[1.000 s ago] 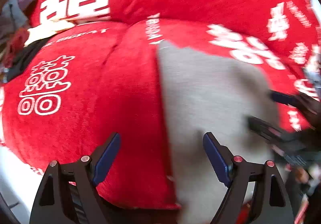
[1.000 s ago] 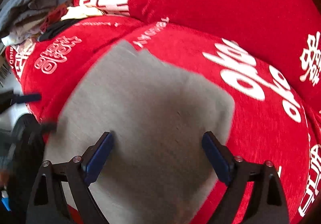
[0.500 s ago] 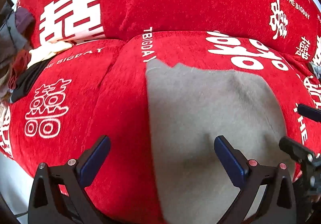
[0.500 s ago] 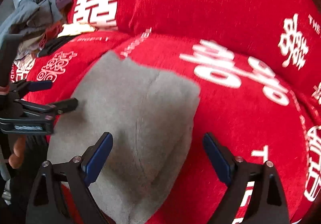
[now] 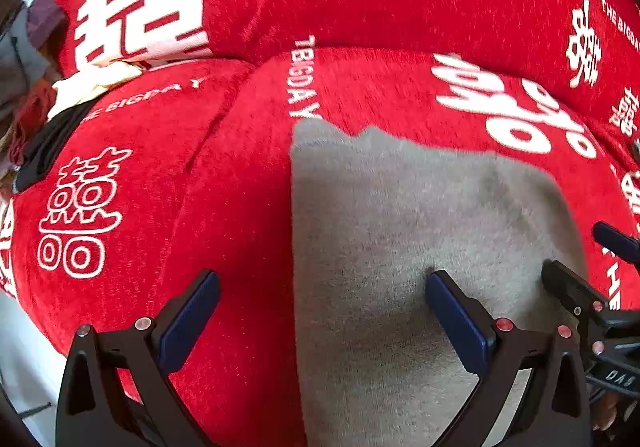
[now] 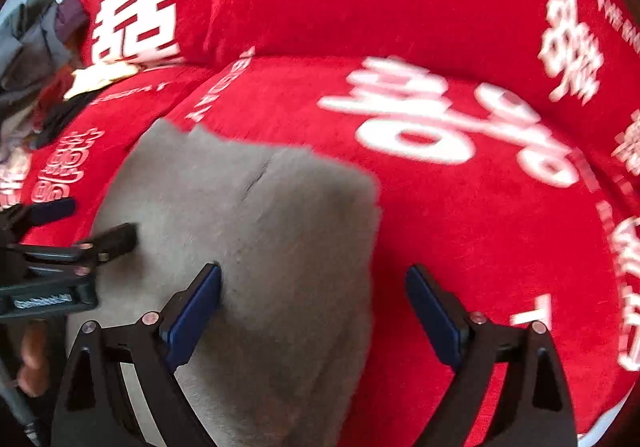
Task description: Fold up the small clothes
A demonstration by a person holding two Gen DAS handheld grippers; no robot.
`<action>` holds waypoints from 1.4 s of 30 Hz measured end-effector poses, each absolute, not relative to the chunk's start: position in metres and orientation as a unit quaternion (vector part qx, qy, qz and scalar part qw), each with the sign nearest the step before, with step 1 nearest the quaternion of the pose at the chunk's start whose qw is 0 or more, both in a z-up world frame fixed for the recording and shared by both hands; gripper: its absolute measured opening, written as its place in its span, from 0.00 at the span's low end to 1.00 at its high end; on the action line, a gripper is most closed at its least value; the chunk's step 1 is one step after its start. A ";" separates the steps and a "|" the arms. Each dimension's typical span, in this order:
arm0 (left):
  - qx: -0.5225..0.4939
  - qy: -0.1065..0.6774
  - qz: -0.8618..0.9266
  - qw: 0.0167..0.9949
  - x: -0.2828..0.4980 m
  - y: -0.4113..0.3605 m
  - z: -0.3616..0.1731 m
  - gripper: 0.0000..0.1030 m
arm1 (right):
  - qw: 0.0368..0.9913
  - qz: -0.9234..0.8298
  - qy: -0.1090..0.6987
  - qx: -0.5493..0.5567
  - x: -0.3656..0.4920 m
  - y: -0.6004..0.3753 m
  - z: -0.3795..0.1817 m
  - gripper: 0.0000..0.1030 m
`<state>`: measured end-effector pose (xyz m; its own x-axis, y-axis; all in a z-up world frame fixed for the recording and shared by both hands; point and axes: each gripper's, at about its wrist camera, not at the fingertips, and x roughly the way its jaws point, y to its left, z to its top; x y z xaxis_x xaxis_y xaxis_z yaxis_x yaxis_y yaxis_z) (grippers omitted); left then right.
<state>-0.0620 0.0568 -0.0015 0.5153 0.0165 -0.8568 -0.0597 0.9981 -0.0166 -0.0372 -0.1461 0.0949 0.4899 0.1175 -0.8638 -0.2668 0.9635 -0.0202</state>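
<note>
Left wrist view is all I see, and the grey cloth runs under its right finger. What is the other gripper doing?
Observer: The right gripper is open, astride the grey cloth at its right edge: one finger over cloth, one over the red cover.
Visitor: Is the cloth smooth?
Observer: No, a short dark crease marks its far part.
Visitor: Who holds this gripper?
Observer: A bare hand shows behind the left gripper.

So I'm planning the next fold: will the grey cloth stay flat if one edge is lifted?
Probably not. The grey cloth drapes over the red cushion and creases softly, so it looks floppy and would sag. Its fuzzy nap on plush fabric suggests it will drag rather than slide. It seems light.
</note>
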 end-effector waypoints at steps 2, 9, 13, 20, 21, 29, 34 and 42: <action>-0.028 0.491 0.012 0.871 -0.067 0.057 0.004 1.00 | 0.865 0.111 0.482 -0.087 -0.044 -0.143 0.104 0.91; -0.031 0.494 0.001 0.869 -0.094 0.056 0.010 1.00 | 0.846 0.170 0.499 -0.078 -0.073 -0.126 0.105 0.91; -0.032 0.507 0.003 0.861 -0.103 0.058 0.002 1.00 | 0.836 0.194 0.505 -0.093 -0.085 -0.113 0.096 0.91; -0.032 0.526 0.015 0.850 -0.105 0.058 -0.022 1.00 | 0.826 0.204 0.508 -0.136 -0.096 -0.102 0.083 0.91; -0.035 0.527 0.013 0.849 -0.105 0.059 -0.022 1.00 | 0.825 0.206 0.509 -0.132 -0.097 -0.104 0.082 0.91; -0.032 0.529 0.008 0.848 -0.110 0.059 -0.024 1.00 | 0.815 0.207 0.524 -0.137 -0.107 -0.114 0.076 0.91; -0.031 0.535 0.006 0.844 -0.117 0.058 -0.013 1.00 | 0.812 0.193 0.536 -0.126 -0.115 -0.125 0.084 0.91; -0.043 0.543 0.019 0.838 -0.107 0.063 -0.015 1.00 | 0.840 0.225 0.475 -0.134 -0.113 -0.099 0.111 0.91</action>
